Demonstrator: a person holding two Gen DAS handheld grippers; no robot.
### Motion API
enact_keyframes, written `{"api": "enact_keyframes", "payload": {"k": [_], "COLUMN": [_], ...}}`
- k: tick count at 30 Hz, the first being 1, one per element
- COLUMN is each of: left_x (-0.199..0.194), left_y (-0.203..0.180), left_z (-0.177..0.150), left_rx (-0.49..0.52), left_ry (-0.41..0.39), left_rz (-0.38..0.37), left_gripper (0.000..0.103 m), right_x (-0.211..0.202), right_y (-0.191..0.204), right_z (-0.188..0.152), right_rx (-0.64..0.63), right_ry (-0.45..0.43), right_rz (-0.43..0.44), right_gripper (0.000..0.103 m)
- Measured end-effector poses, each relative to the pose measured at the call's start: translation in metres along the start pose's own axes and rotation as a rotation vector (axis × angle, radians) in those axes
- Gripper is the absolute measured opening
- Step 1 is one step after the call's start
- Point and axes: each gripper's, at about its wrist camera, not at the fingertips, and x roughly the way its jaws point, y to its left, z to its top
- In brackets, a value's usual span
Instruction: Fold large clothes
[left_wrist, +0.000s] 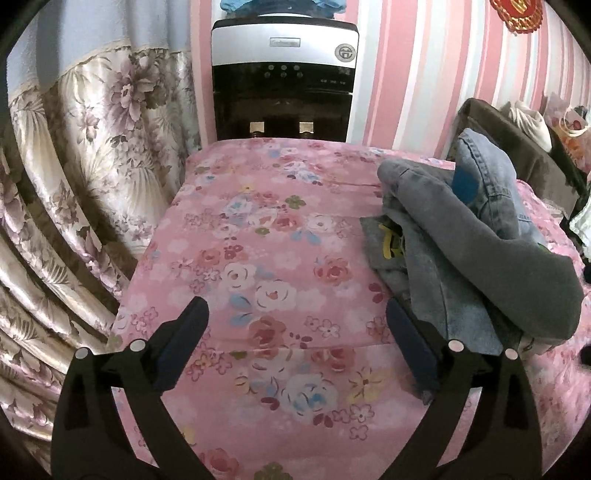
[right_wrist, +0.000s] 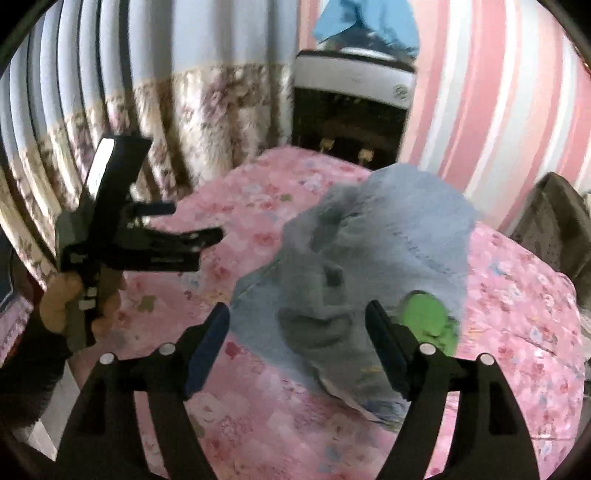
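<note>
Left gripper (left_wrist: 295, 343) fingers spread wide over bare pink floral bedspread (left_wrist: 258, 229), right gripper (right_wrist: 297, 350) fingers apart above it, nothing clamped, rumpled grey-blue denim garment (left_wrist: 461, 251) heaped on the bed's right side, long axis unclear, person's hand (right_wrist: 70, 306) on left handle.

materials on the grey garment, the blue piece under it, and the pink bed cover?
Grey garment: looks like soft matte knit, maybe fleece or sweatshirt jersey; it slumps in thick rounded folds, no sheen.
Blue piece: likely washed denim; mottled light blue with a raised stitched seam.
Pink bed cover: thin printed woven fabric, probably cotton or a blend; flat floral print, faint creases, matte.
</note>
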Motion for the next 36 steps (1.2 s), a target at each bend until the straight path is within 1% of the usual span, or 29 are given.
{"api": "enact_keyframes", "payload": {"k": [3,6,9,12,13,18,22,25,29,33,36], "left_x": [-0.005,-0.010,-0.011,-0.009,-0.008,-0.005,-0.009,-0.017,-0.026,-0.032,-0.032], "left_y": [-0.003,-0.006,-0.012,-0.017,-0.019,-0.022,-0.025,-0.033,-0.054,-0.084,-0.104], "left_z": [-0.001,0.000,-0.001,-0.002,-0.002,-0.002,0.004,0.011,0.024,0.037,0.041], "left_rx": [0.013,0.016,0.024,0.025,0.024,0.009,-0.013,-0.011,0.017,0.072,0.121], "left_ry": [-0.009,-0.018,-0.020,-0.016,-0.012,-0.004,-0.009,-0.029,-0.055,-0.077,-0.086], "left_rz": [0.008,-0.002,-0.006,-0.011,-0.011,-0.010,-0.038,-0.055,-0.083,-0.117,-0.116], "left_gripper": [0.097,0.099,0.100,0.100,0.100,0.100,0.100,0.100,0.100,0.100,0.100], "right_x": [-0.030,-0.048,-0.050,-0.041,-0.039,-0.019,-0.004,0.005,0.016,0.023,0.024], "right_y": [-0.029,-0.064,-0.106,-0.135,-0.142,-0.169,-0.175,-0.172,-0.174,-0.169,-0.165], "right_z": [0.001,-0.003,-0.018,-0.039,-0.046,-0.075,-0.088,-0.091,-0.091,-0.088,-0.085], "right_rx": [0.059,0.131,0.232,0.287,0.302,0.416,0.468,0.474,0.491,0.485,0.465], "right_ry": [-0.066,-0.097,-0.102,-0.103,-0.108,-0.138,-0.135,-0.136,-0.120,-0.120,-0.120], "right_rz": [-0.052,-0.108,-0.168,-0.222,-0.227,-0.194,-0.125,-0.094,-0.064,-0.024,-0.018], "right_gripper": [0.076,0.076,0.076,0.076,0.076,0.076,0.076,0.076,0.076,0.076,0.076]}}
